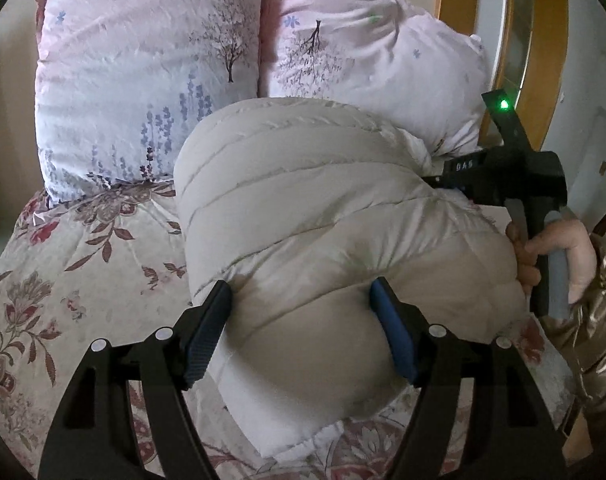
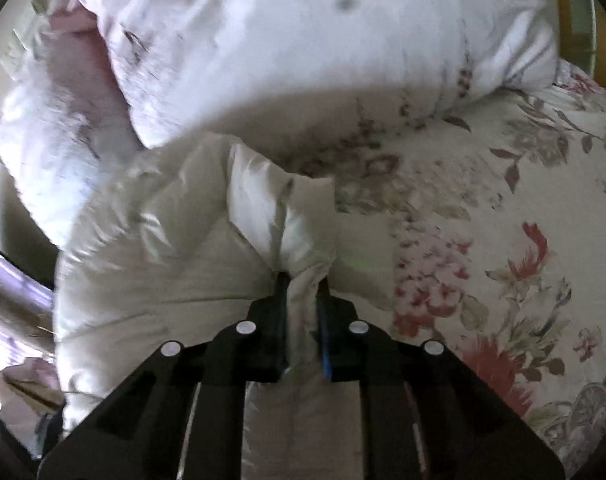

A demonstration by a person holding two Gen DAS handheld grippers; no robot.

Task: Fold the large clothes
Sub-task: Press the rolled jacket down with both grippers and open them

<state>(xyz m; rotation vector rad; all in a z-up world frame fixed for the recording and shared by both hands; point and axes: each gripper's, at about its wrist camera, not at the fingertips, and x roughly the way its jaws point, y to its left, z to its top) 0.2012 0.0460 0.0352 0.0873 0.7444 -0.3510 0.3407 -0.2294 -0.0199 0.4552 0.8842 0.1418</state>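
Jacket (image 1: 323, 240) bundled on floral quilt (image 1: 63, 280), near pillows (image 1: 143, 80). Left gripper (image 1: 301, 332) spread wide, bulk straddled, pads seen against padding, likely to steady bundle. Right gripper (image 2: 303, 320) pinched on jacket fold, edge presumably held for tucking.

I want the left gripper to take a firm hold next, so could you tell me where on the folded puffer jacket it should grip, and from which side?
Grip the near rounded end of the puffer jacket, coming from the near side as the left gripper now points. The open jaws already straddle that bulge. It looks thick, so a pinched fold like the one in the right gripper would probably hold better.
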